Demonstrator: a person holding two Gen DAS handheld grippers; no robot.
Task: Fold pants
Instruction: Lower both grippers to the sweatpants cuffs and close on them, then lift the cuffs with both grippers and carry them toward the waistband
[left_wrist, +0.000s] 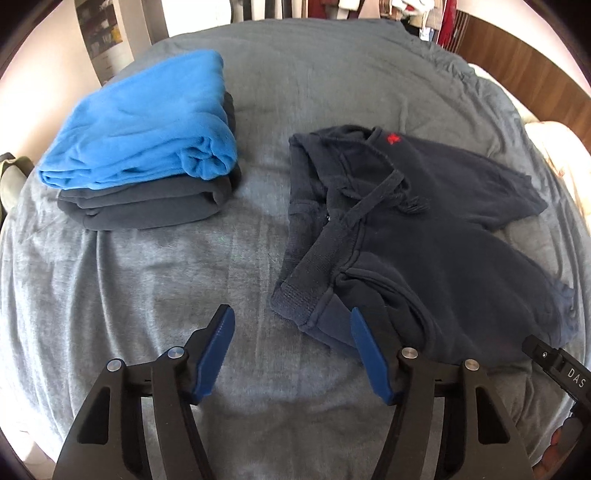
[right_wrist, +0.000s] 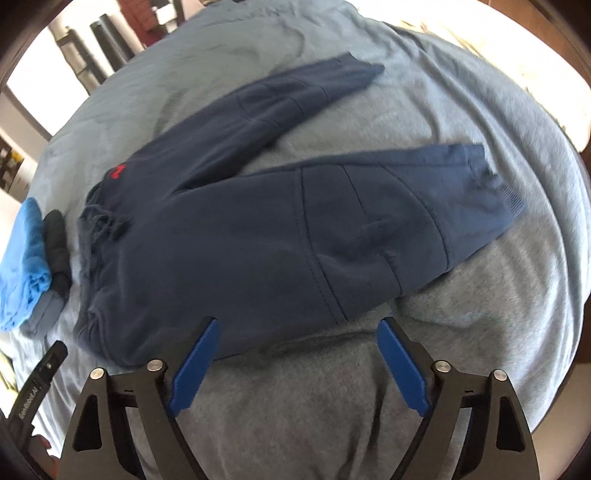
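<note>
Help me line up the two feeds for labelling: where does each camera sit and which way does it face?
Left wrist: on the left tool, facing steeply down at the waistband of the navy pants and the folded stack.
Right wrist: on the right tool, facing down along the spread legs.
Shared: pants, stack, grey bedcover; each view shows part of the other tool.

Both wrist cameras look steeply down past their jaws, close over the bed, sharing the navy sweatpants (left_wrist: 424, 236) ahead.
</note>
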